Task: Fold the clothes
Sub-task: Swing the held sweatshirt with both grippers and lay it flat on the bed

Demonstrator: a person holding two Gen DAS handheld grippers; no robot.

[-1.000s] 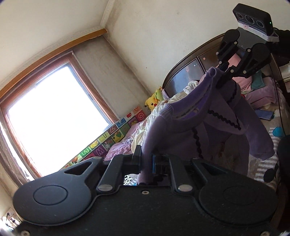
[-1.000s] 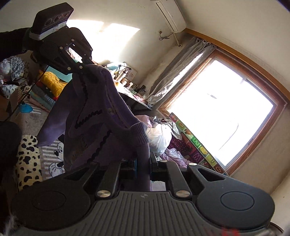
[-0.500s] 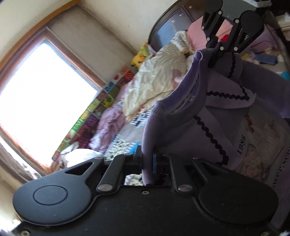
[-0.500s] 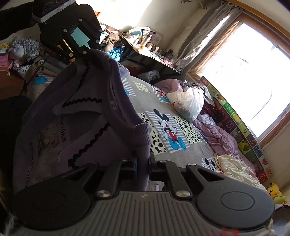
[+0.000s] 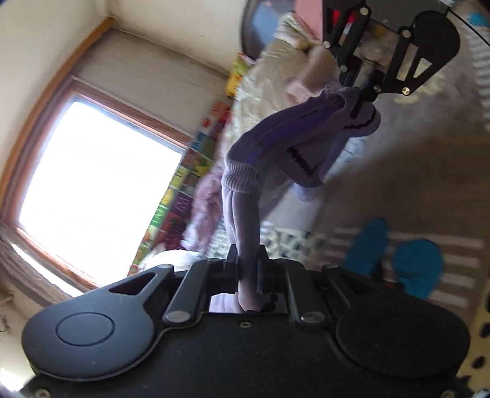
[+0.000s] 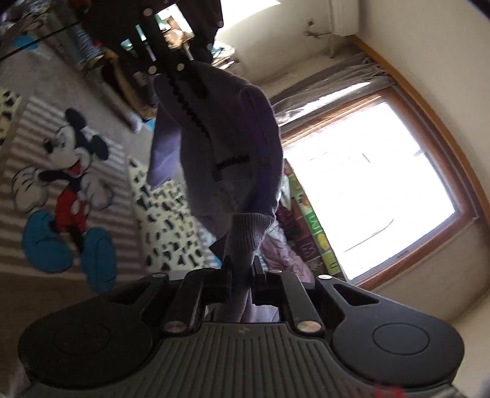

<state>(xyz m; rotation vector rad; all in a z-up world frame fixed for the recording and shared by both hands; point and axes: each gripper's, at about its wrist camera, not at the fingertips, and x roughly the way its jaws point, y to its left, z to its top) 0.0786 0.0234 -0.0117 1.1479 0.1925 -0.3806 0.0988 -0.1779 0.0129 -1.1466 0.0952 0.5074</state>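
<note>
A purple sweater [image 5: 294,144] with black wavy trim hangs stretched between my two grippers, above the bed. My left gripper [image 5: 247,269] is shut on one ribbed end of it, cloth pinched between the jaws. In the left wrist view the right gripper [image 5: 364,91] shows at the top right, clamped on the other end. In the right wrist view my right gripper [image 6: 242,272] is shut on the purple sweater [image 6: 223,147], and the left gripper [image 6: 171,67] grips it at the top. The body of the sweater droops between them.
Below lies a grey bedspread [image 6: 36,294] printed with a cartoon mouse [image 6: 70,183] and spotted panels. A bright window [image 5: 98,183] with a wooden frame, an alphabet mat [image 5: 183,189], a crumpled cream duvet [image 5: 263,85] and a dark headboard [image 5: 263,21] surround the bed.
Both cameras have tilted down toward the bedspread. The sweater, spread wide half a second ago, now hangs as a narrower bundle between the grippers. Both grips have held.
</note>
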